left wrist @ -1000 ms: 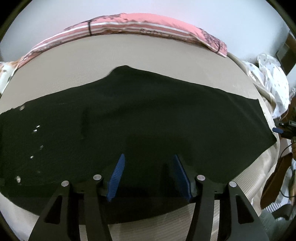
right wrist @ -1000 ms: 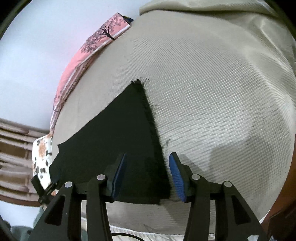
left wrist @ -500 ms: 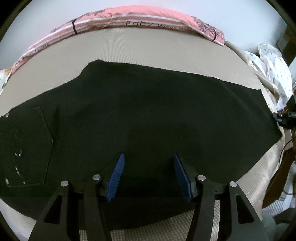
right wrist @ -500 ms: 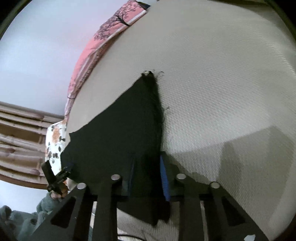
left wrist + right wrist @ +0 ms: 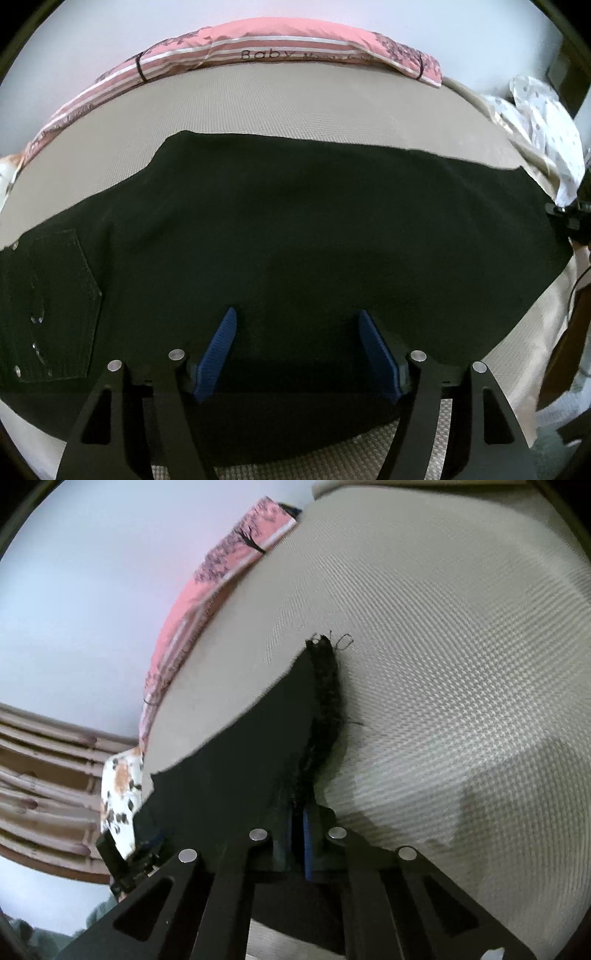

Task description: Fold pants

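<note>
Right gripper (image 5: 301,834) pinches the frayed hem; left gripper (image 5: 297,354) opening over the cloth!

The black pants (image 5: 295,240) lie flat across the beige mattress (image 5: 295,99), spreading ahead of both grippers. Left jaws are widening, fabric under them, not gripped. Soft, limp cloth, likely to sag: best taken at hem and near-side edge.

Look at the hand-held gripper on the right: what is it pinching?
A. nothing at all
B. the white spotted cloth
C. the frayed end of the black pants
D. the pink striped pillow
C: the right hand-held gripper has its blue pads squeezed shut on the frayed end of the black fabric pants, which lie on the beige woven mattress.
</note>
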`<state>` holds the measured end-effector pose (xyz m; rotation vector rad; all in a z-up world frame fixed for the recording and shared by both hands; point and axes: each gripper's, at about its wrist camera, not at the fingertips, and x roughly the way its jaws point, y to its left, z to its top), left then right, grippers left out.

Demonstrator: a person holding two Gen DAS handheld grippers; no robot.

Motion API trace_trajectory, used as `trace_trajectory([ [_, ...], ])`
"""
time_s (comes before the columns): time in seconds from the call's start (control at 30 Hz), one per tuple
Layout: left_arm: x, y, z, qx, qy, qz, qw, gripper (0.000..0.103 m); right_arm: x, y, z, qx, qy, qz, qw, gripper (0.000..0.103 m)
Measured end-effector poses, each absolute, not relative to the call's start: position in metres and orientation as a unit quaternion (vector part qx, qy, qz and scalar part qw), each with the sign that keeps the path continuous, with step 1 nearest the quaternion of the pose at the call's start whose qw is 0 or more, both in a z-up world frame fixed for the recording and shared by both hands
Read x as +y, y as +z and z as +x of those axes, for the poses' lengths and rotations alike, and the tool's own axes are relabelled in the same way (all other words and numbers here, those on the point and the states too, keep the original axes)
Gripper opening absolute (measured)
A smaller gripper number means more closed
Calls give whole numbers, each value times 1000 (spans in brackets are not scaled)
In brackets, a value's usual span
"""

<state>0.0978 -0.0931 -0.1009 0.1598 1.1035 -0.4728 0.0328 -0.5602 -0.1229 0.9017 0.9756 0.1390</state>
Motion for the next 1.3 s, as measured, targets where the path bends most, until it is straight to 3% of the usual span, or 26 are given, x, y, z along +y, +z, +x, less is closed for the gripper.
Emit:
trace_trajectory([
  [0.2,-64,-76,103,491,-210,35,845,69,-526,-78,40,418,85,433,794,5],
  [0.43,-18,-58,103,469,-190,5,862,69,-442,-57,88,452,124,399,788,5],
  [1.03,84,-41,92,458,-175,-56,869,69,-190,-103,201,569,207,284,743,5],
  [1.3,90,-44,96,463,-189,-75,863,69,-141,-129,208,598,187,224,747,6],
])
